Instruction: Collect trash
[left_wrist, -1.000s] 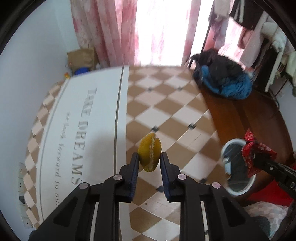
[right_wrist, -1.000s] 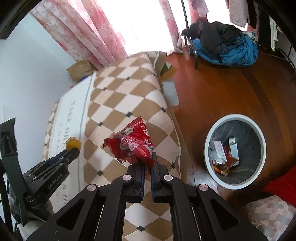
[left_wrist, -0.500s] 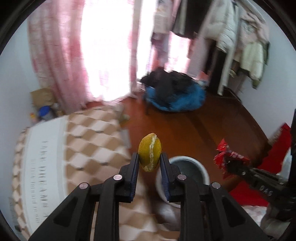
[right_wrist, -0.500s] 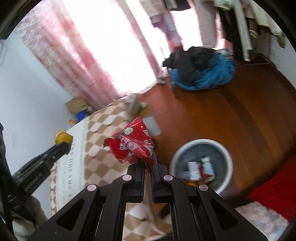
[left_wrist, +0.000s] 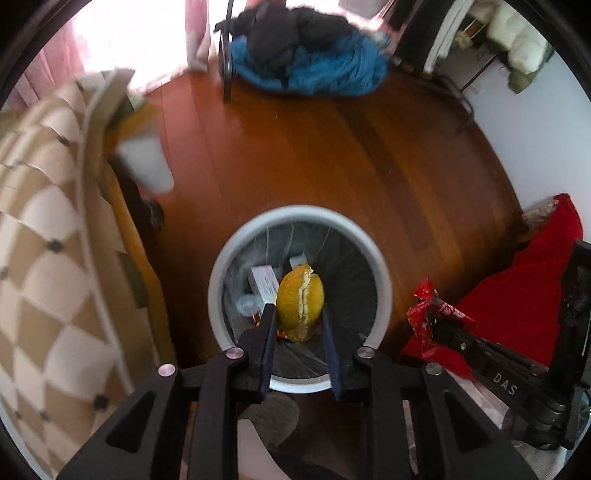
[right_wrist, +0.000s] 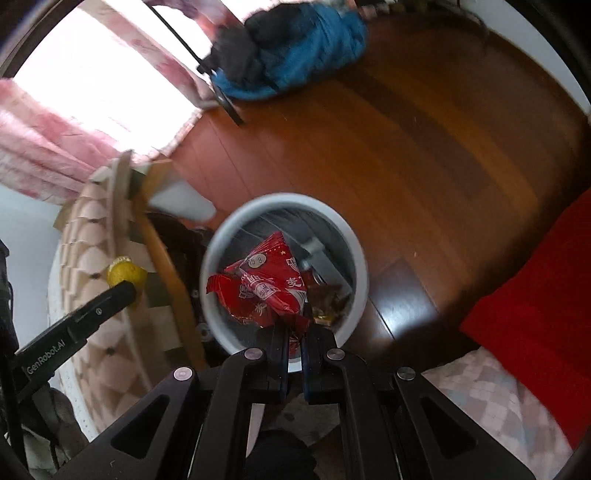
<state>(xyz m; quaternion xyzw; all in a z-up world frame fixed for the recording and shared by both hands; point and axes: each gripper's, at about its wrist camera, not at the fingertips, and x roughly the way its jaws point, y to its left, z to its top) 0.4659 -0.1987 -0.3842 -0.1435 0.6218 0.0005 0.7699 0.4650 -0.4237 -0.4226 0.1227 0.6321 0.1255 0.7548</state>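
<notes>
Hanging over the grey bin (left_wrist: 380, 291) on the wooden floor (left_wrist: 332, 147), your two loads risk missing it. The right claw (right_wrist: 294, 332) pinches the red wrapper (right_wrist: 266, 291), which may drift past the rim. The left claw (left_wrist: 299, 325), slightly spread, barely grips the yellow peel (left_wrist: 300, 297) over the near rim.

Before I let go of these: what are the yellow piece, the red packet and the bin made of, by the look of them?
Yellow piece: looks like citrus peel, matte dimpled skin with a pale pithy edge.
Red packet: likely plastic film, glossy, crinkled and printed.
Bin: probably plastic, with a smooth pale rim; the dark, creased, shiny lining looks like a thin bag.
</notes>
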